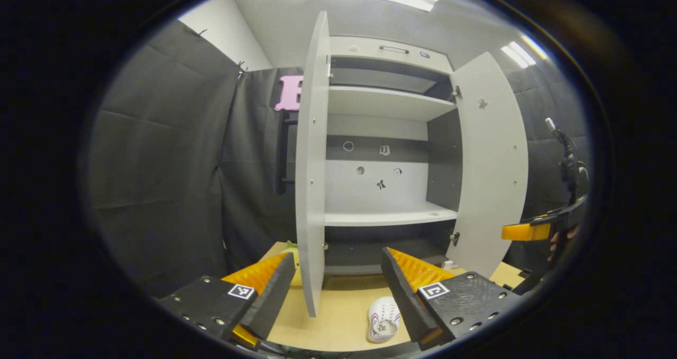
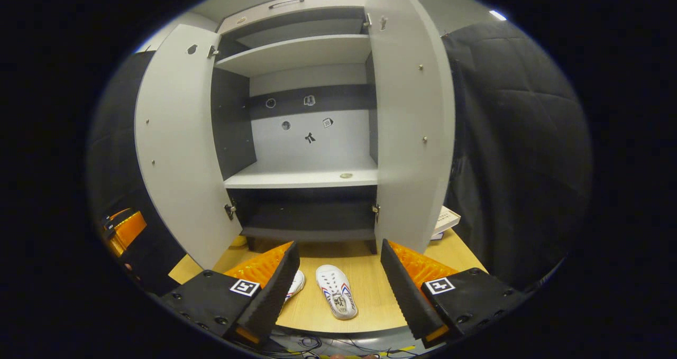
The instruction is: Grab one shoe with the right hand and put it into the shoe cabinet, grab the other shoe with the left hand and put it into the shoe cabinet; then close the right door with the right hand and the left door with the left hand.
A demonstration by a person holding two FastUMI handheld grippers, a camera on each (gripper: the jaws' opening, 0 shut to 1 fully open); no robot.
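You are holding both grippers back from the shoe cabinet [image 2: 307, 137], and nothing has been picked up, so you are standing at the very first step: the right-hand grab of a shoe.

In the right gripper view, your right gripper [image 2: 338, 290] is hanging above the wooden table [image 2: 370, 290] with its fingers spread wide and nothing between them. The right-hand shoe [image 2: 336, 291] is lying on the table between those fingers and below them, toe pointing toward the cabinet. The second shoe [image 2: 294, 285] is lying just beside it, partly hidden behind your gripper's one finger.

In the left gripper view, your left gripper [image 1: 338, 290] is also gaping open and empty, facing the edge of the left door [image 1: 312, 163]. One shoe [image 1: 383, 319] is peeking out by its finger, low on the table.

Both doors are standing wide open, the right door [image 2: 412, 121] as well, and the middle shelf [image 2: 307, 178] and the dark bottom shelf [image 2: 309, 216] are bare, so either looks ready to take a shoe.

The next move is likely calling for you to lower the right gripper straight down over the nearer shoe, straddle its sides and close. Mind the neighbouring shoe as you are descending; the two are lying close, and a finger could nudge it.
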